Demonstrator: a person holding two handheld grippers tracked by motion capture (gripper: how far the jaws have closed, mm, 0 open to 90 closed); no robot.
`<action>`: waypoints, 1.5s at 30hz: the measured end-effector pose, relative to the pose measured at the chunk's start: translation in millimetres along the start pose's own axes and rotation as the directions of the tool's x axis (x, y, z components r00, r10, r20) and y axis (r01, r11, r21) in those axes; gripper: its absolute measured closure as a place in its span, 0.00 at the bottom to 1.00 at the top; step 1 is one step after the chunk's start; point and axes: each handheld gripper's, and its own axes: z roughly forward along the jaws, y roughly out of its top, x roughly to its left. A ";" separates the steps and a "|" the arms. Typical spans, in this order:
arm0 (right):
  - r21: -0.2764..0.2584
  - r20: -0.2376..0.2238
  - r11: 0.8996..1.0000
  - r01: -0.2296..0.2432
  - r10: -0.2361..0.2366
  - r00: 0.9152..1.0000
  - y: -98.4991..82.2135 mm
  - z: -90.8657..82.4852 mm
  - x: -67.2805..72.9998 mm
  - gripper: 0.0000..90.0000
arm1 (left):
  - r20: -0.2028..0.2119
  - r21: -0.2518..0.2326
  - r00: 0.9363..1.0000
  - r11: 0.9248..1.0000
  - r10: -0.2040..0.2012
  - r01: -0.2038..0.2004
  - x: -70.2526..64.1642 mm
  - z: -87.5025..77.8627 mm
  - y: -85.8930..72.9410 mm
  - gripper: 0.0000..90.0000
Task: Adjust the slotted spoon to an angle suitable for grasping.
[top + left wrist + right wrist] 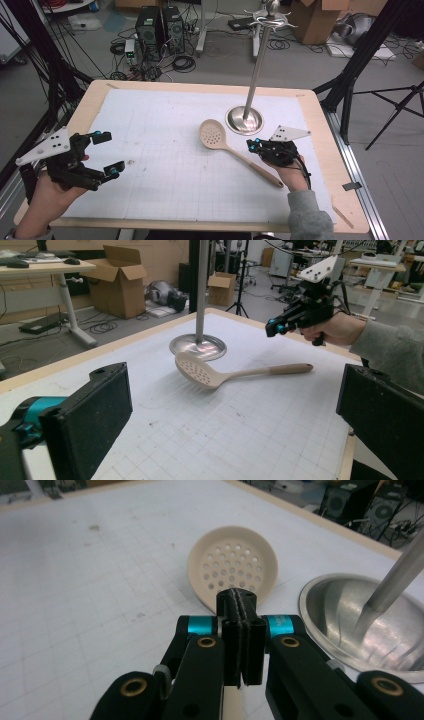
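A beige slotted spoon [214, 134] lies on the white grid mat [165, 165], with its round head [232, 567] toward the metal stand and its handle running to the near right. My right gripper [255, 145] hovers just over the handle, its jaws pressed together with nothing between them [239, 600]. From the left gripper view the right gripper [274, 329] hangs a little above the handle's end of the spoon [200, 371]. My left gripper [110, 153] rests at the table's left side, open wide [235, 415] and empty, facing the spoon.
A metal stand with a round base [244, 120] and a tall pole [257, 65] topped by hooks rises just beyond the spoon's head. The wooden table edge [327, 150] runs close to the right of my right hand. Cardboard boxes and cables lie on the floor beyond.
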 end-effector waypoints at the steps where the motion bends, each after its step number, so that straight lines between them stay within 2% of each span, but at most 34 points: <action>1: 0.015 -0.003 1.000 0.005 -0.005 1.000 -0.8 4.3 -0.9 1.00 | -0.002 0.002 1.000 1.000 0.001 -0.001 -0.1 -0.1 -0.8 0.02; 3: 0.031 -0.005 0.999 0.010 -0.010 1.000 -1.8 8.7 -1.7 1.00 | -0.003 0.003 1.000 1.000 -0.002 0.002 -0.5 -0.1 -1.5 0.02; 4: 0.063 -0.012 0.998 0.015 -0.014 1.000 -4.3 17.7 -3.6 1.00 | 0.000 0.006 1.000 1.000 -0.003 0.003 -0.7 -0.2 -2.1 0.02; 8: 0.126 0.002 0.992 0.012 -0.012 1.000 -10.5 33.2 -9.3 1.00 | -0.008 0.017 1.000 1.000 -0.004 0.004 -0.2 -1.4 -5.2 0.02; 13: 0.152 0.003 0.988 0.005 -0.006 1.000 -14.8 43.7 -14.7 1.00 | -0.014 0.025 1.000 1.000 -0.009 0.009 0.9 -2.6 -8.1 0.02; 18: 0.214 -0.010 0.976 0.040 -0.039 0.999 -19.2 59.0 -18.4 1.00 | -0.018 0.028 1.000 1.000 -0.009 0.010 -0.1 -5.1 -9.3 0.02; 25: 0.224 -0.005 0.974 0.027 -0.026 1.000 -22.9 66.2 -22.9 1.00 | -0.028 0.039 1.000 0.999 -0.011 0.012 -1.8 -8.5 -11.9 0.02; 31: 0.236 -0.005 0.971 0.045 -0.045 0.999 -25.0 74.1 -24.8 1.00 | -0.033 0.053 0.999 0.998 -0.013 0.014 -1.0 -10.5 -15.0 0.02; 32: 0.252 -0.007 0.967 0.049 -0.049 0.999 -26.2 76.3 -24.3 1.00 | -0.035 0.054 0.999 0.998 -0.012 0.014 -0.7 -11.6 -15.3 0.02; 33: 0.252 -0.007 0.967 0.049 -0.049 0.999 -26.2 76.3 -24.3 1.00 | -0.035 0.054 0.999 0.998 -0.012 0.014 -0.7 -11.6 -15.3 0.02; 38: 0.258 -0.047 0.963 0.072 -0.062 0.997 -27.4 79.3 -22.3 1.00 | -0.038 0.051 0.999 0.999 -0.015 0.017 -2.0 -13.2 -15.4 0.02; 41: 0.254 -0.056 0.965 0.069 -0.057 0.997 -27.6 79.0 -22.9 1.00 | -0.039 0.053 0.999 0.998 -0.015 0.017 -2.1 -13.3 -15.6 0.02; 43: 0.248 -0.071 0.966 0.073 -0.057 0.996 -27.5 78.4 -22.7 1.00 | -0.040 0.061 0.999 0.998 -0.011 0.014 -1.5 -13.7 -16.1 0.02; 44: 0.245 -0.096 0.966 0.082 -0.060 0.994 -27.8 78.7 -21.5 1.00 | -0.040 0.062 0.999 0.998 -0.015 0.017 -0.9 -13.5 -16.8 0.02; 45: 0.245 -0.096 0.966 0.082 -0.060 0.994 -27.8 78.7 -21.5 1.00 | -0.040 0.062 0.999 0.998 -0.015 0.017 -0.9 -13.5 -16.8 0.02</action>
